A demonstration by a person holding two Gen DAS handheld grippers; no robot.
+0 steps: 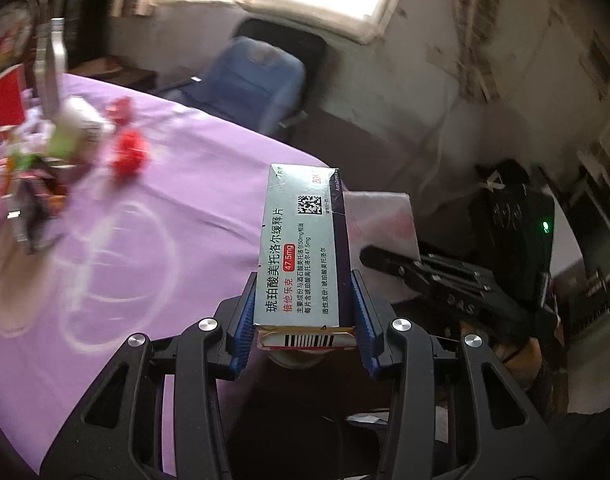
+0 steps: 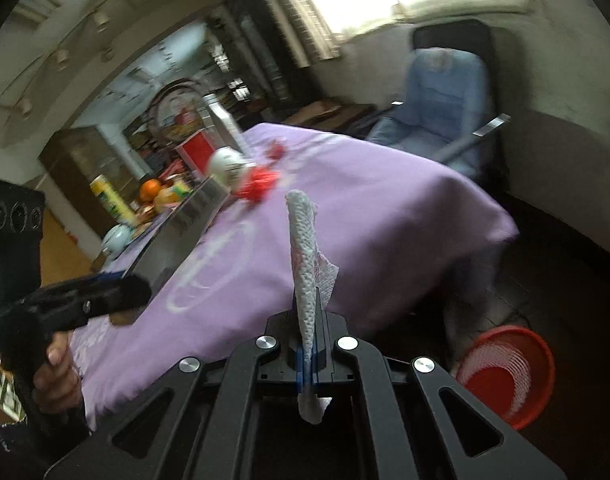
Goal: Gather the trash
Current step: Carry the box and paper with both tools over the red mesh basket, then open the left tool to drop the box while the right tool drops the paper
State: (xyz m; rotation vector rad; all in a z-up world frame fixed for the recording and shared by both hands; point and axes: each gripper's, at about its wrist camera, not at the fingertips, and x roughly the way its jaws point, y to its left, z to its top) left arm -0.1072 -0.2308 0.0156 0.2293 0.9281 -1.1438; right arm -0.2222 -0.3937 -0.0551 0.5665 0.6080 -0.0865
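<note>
Holding level off the table (image 1: 153,184) edge: left gripper (image 1: 304,312), jaws part-open, clamped on a medicine box (image 1: 301,248); right gripper (image 2: 309,340), jaws nearly closed, pinching a paper towel (image 2: 305,256). Right view only: red basket (image 2: 509,372) on floor.

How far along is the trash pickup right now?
Midway. The left gripper holds a silver medicine box; the right gripper pinches a white paper towel. Neither has reached the red basket on the floor. Red crumpled wrappers remain on the purple tablecloth.
</note>
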